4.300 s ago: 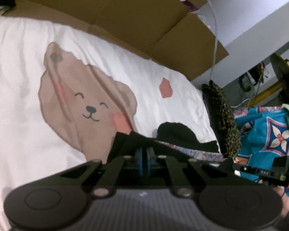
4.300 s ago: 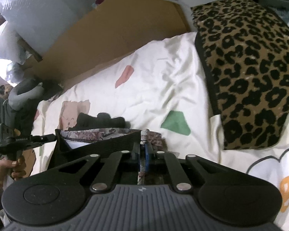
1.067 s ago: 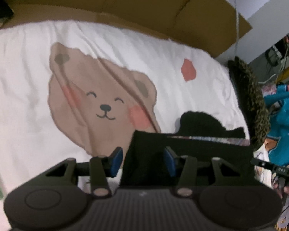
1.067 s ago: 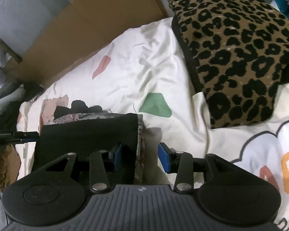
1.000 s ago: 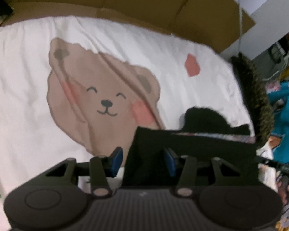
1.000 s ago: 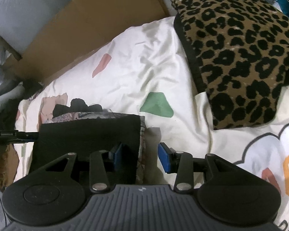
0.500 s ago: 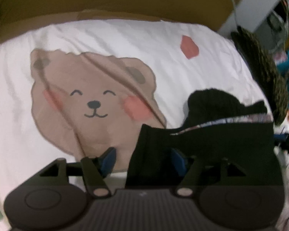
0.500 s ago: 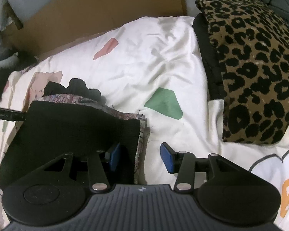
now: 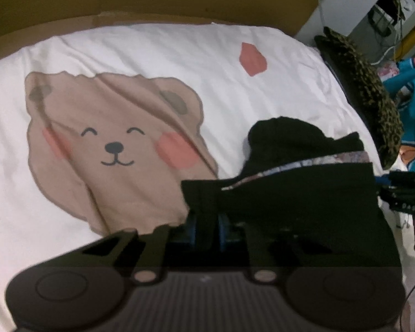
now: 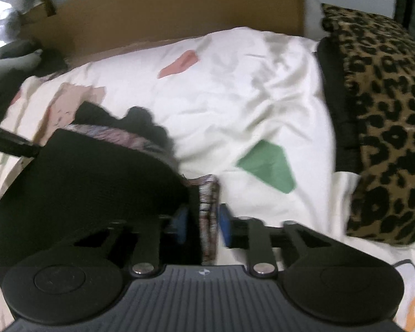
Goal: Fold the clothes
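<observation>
With both the left gripper [image 9: 206, 228] and right gripper [image 10: 202, 225] closing narrowly on near corners of the black garment [image 9: 290, 193], thin pinches could slip, spoiling the fold.

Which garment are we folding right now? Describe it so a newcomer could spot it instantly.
Start at the white bedsheet with the big smiling bear print. Just right of the bear lies a flat black garment, both grippers closing on its near corners. Unlike the leopard-print pillow beside it, it is plain black with a patterned lining edge.
</observation>
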`<state>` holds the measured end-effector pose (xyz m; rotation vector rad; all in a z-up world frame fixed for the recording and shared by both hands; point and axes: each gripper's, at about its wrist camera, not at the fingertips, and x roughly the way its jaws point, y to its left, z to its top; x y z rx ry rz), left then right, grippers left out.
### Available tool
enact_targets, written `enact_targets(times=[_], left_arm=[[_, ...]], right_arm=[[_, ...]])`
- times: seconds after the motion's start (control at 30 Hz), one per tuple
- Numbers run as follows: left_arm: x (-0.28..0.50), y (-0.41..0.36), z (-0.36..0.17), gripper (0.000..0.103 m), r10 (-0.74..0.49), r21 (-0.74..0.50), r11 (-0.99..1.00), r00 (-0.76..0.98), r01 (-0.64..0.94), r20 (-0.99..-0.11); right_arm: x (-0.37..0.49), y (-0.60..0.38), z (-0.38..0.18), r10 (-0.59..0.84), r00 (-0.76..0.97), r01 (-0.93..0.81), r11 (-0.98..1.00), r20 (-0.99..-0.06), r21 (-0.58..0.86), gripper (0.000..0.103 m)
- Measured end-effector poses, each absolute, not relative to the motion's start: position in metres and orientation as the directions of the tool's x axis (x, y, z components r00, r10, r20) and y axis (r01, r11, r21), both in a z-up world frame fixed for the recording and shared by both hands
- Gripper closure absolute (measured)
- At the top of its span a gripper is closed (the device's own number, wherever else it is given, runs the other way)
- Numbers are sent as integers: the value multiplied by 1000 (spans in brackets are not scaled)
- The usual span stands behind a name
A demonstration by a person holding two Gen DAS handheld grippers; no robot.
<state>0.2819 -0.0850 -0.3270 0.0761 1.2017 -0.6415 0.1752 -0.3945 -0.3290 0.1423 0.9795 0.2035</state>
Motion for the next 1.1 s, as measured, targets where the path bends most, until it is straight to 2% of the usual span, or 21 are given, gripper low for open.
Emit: enact_targets(times=[0.07,0.13,0.43,0.67,0.9,1.1], left_arm=[[282,-85,-327,94,-425,-279,822,208,497,-881],[282,-82,-324,96,-430,-285,826,215,487,-877],[284,-49,-285,98,-521,-380,824,299,420,-800],[285,-55,-251,98,-570,-402,798,342,450,-747],[290,-70,-244,98,-564,-391,802,355,452,-746],[299,-80,-259,98,-526,-364,822,342,438,-778]], right_arm=[[176,-395,-329,256,533,-109,966,-806,235,96],[177,-399,-327,276,525,-93,959,-805,269,98],[145,-429,-287,266,608,4,941,-748,339,100],[120,-447,-258,264,660,62,914,-703,402,100],[119,-456,-254,256,671,85,906,-696,415,100],[127,-459,-264,250,654,102,906,-714,410,100]])
